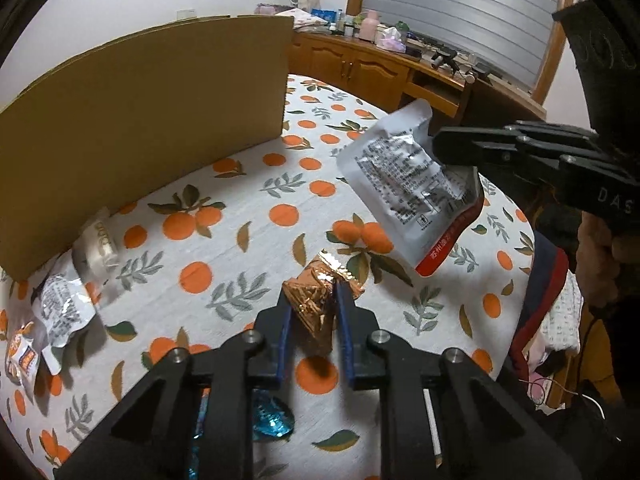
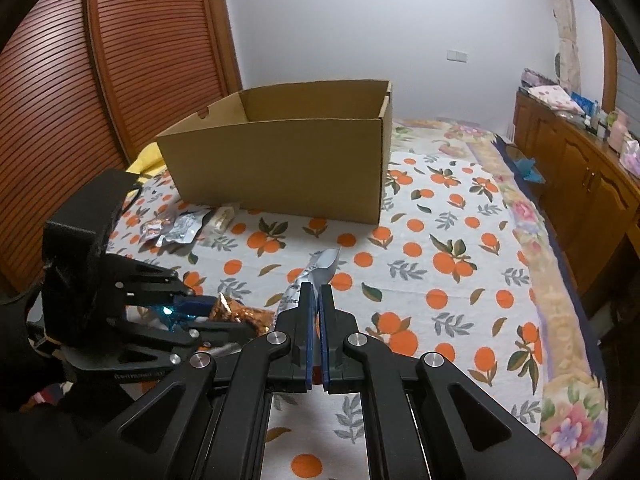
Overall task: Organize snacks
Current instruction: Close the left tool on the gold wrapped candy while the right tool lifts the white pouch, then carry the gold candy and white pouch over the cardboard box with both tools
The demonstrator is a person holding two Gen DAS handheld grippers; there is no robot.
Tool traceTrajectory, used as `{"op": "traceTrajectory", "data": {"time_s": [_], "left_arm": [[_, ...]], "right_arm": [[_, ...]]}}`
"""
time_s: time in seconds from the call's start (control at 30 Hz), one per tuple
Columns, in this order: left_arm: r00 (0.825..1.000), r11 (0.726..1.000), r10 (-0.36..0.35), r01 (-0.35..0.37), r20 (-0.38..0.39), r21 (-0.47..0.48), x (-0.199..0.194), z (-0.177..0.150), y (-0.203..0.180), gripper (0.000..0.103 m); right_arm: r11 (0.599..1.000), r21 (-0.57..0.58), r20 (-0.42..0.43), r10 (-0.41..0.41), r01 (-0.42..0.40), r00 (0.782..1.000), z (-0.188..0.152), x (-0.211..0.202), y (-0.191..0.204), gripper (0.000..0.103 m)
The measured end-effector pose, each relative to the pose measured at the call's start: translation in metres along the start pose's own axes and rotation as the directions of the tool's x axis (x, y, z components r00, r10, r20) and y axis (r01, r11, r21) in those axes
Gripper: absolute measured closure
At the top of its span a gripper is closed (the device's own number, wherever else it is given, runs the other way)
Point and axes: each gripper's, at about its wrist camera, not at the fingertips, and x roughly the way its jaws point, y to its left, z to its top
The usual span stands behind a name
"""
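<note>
In the left wrist view my left gripper [image 1: 313,291] is shut on a copper foil snack [image 1: 316,312], held just above the orange-print cloth [image 1: 240,216]. My right gripper [image 1: 438,144] comes in from the right, shut on the corner of a silver pouch [image 1: 408,188] with a red bottom edge, which hangs in the air. In the right wrist view the right gripper [image 2: 316,286] pinches that silver pouch [image 2: 322,266] edge-on. The left gripper [image 2: 224,316] sits to its left with the copper foil snack [image 2: 244,314]. An open cardboard box [image 2: 280,160] stands behind on the cloth.
Several loose snack packs [image 2: 176,228] lie by the box's near left corner, among them a silver pack [image 1: 64,308] and a white roll [image 1: 100,240]. A blue foil wrapper [image 1: 272,424] lies under the left gripper. A wooden cabinet [image 2: 580,184] with clutter runs along the right.
</note>
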Motion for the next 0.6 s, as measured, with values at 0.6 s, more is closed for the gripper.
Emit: {"op": "traceTrajectory", "data": {"time_s": [0.6], "left_arm": [[0.982, 0.993, 0.116, -0.11, 0.147, -0.048, -0.075, 0.044, 0.045, 0.086]], "right_arm": [[0.997, -0.074, 0.065, -0.004, 0.009, 0.998, 0.041, -0.009, 0.019, 0.103]]}}
